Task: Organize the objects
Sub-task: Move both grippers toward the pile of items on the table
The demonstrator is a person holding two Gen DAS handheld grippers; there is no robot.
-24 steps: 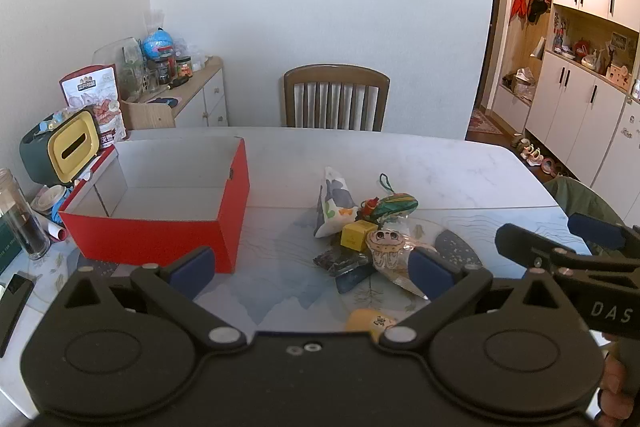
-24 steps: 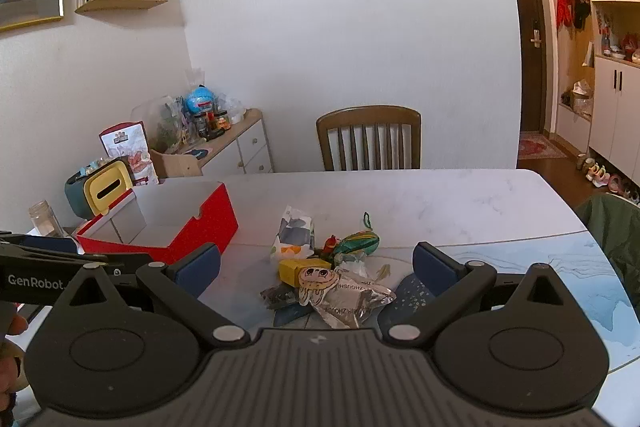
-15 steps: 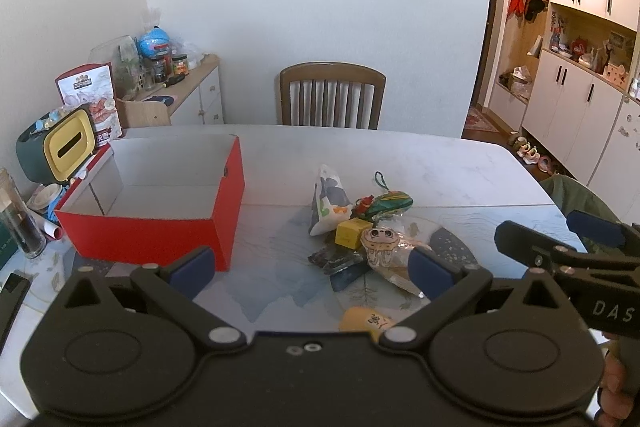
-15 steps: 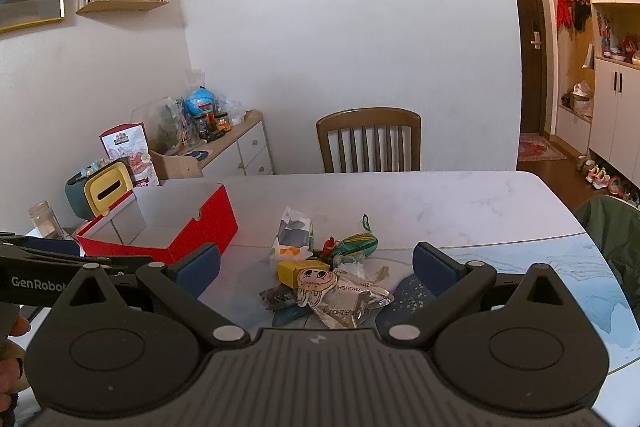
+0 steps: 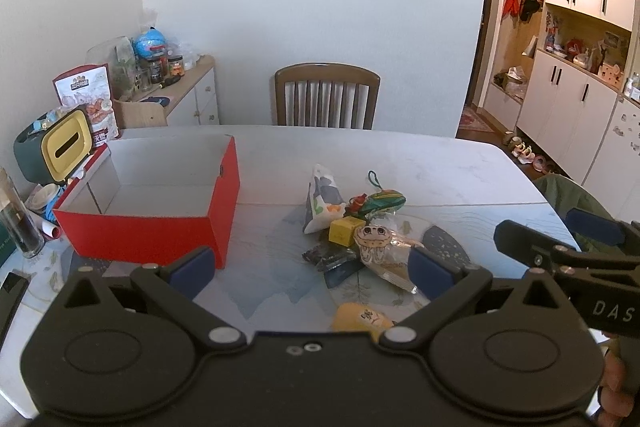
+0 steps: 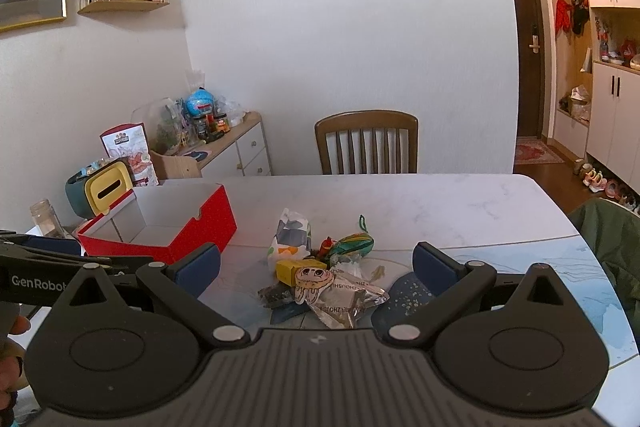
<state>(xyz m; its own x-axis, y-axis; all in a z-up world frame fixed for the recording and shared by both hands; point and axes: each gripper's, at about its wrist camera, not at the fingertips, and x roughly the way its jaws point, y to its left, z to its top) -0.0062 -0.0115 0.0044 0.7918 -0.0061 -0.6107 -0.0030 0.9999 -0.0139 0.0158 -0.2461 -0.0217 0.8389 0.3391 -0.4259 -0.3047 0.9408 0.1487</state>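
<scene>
A pile of small items lies mid-table: a white printed pouch (image 5: 320, 201), a green pouch with a cord (image 5: 382, 202), a yellow cube (image 5: 343, 230), a cartoon-face snack packet (image 5: 374, 241) and dark wrappers (image 5: 330, 259). A yellow item (image 5: 360, 317) lies nearest. An empty red box (image 5: 160, 203) stands left of the pile. My left gripper (image 5: 310, 267) hovers open in front of the pile, holding nothing. My right gripper (image 6: 316, 267) is also open above the near side of the pile (image 6: 316, 277), beside the red box (image 6: 176, 227).
A wooden chair (image 5: 326, 99) stands behind the marble table (image 5: 400, 163). A yellow-and-green tissue holder (image 5: 56, 147), a glass jar (image 5: 16, 223) and a snack bag (image 5: 90, 99) crowd the left edge. A green jacket (image 6: 612, 247) hangs at the right. A person's hand (image 6: 12, 347) grips the left tool.
Both views have shifted slightly; the left gripper has drawn back and risen a little, so the pile and box sit a bit lower and nearer. Both grippers stay open.
</scene>
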